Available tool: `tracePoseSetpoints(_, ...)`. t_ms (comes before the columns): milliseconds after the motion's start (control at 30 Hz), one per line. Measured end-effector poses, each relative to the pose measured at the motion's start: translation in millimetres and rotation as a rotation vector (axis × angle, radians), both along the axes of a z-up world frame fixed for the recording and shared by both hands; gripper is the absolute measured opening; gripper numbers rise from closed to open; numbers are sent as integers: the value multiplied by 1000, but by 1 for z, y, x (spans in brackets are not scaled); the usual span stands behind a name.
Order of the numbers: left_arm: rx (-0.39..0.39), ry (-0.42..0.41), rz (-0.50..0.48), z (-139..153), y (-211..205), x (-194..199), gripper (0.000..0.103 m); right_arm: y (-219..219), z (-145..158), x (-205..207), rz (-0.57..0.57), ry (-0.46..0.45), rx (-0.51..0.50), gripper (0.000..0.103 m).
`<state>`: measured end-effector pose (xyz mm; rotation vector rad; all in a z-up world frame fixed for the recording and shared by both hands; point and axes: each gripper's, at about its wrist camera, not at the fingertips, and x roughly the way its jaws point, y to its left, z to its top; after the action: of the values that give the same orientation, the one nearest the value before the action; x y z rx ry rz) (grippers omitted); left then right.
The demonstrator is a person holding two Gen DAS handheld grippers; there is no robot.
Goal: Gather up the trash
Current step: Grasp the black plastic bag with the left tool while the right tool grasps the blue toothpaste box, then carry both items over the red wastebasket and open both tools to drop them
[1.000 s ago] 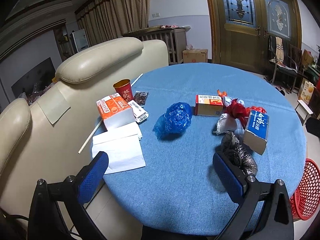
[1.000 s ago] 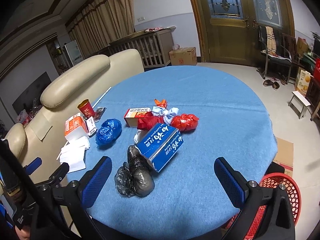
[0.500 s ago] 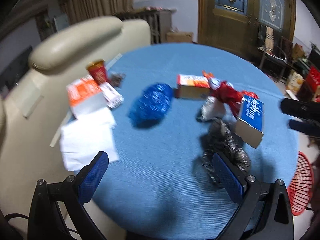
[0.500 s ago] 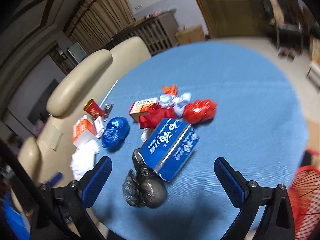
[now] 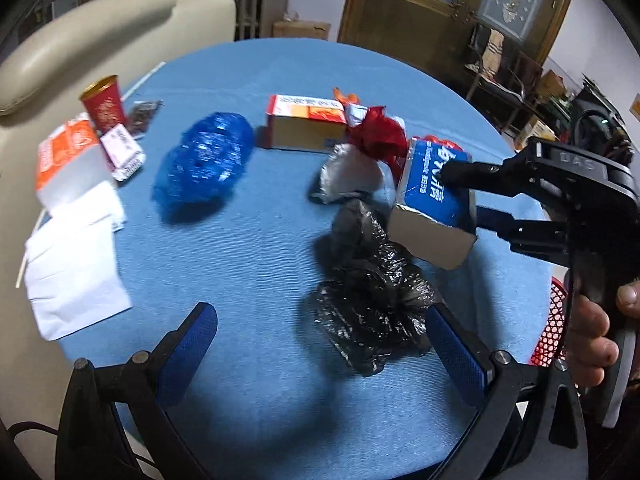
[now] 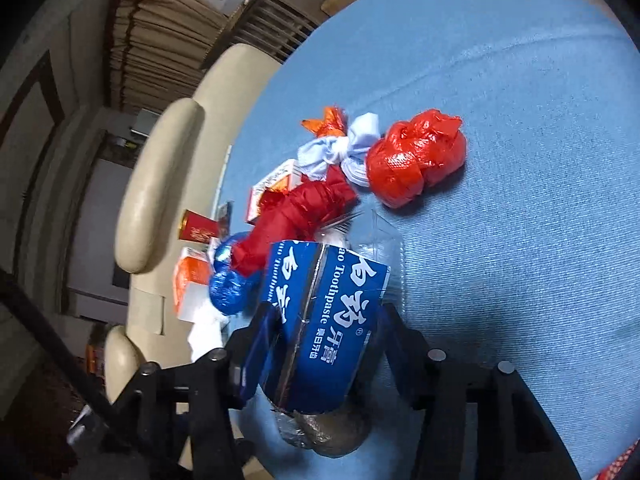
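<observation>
Right tool (image 6: 324, 344) is closing on the toothpaste box (image 6: 328, 320), seemingly gripped; left tool (image 5: 320, 344) gapes empty. Next: carry it to the red basket (image 5: 554, 320) at four o'clock.

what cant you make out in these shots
- red basket: left wrist view, mostly hidden by the hand and right gripper, whose jaws are closing around the blue toothpaste box.
- black bag: right wrist view, behind that box.
- small packet: left wrist view, print too blurred.
</observation>
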<state>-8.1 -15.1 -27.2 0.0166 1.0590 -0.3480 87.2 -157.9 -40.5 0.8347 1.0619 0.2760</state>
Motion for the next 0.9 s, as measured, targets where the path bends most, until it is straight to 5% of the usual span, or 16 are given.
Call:
tracePoseSetpoints(433, -19, 40, -48, -13, -49, 18, 103, -53, 37, -51, -95, -127, -60, 49)
tracePoseSetpoints(500, -5, 46, -47, -20, -54, 21, 89, -66, 44, -66, -123, -144, -95, 49)
tracePoseSetpoints(567, -18, 105, -61, -31, -57, 25, 50, -77, 51, -80, -145, -157, -144, 49)
tracePoseSetpoints(767, -67, 93, -84, -24, -61, 10, 40, -118, 60, -129, -205, -183, -216, 49)
tracePoseSetpoints(900, -34, 8, -227, 8, -87, -26, 40, -150, 65, -170, -252, -187, -264, 49)
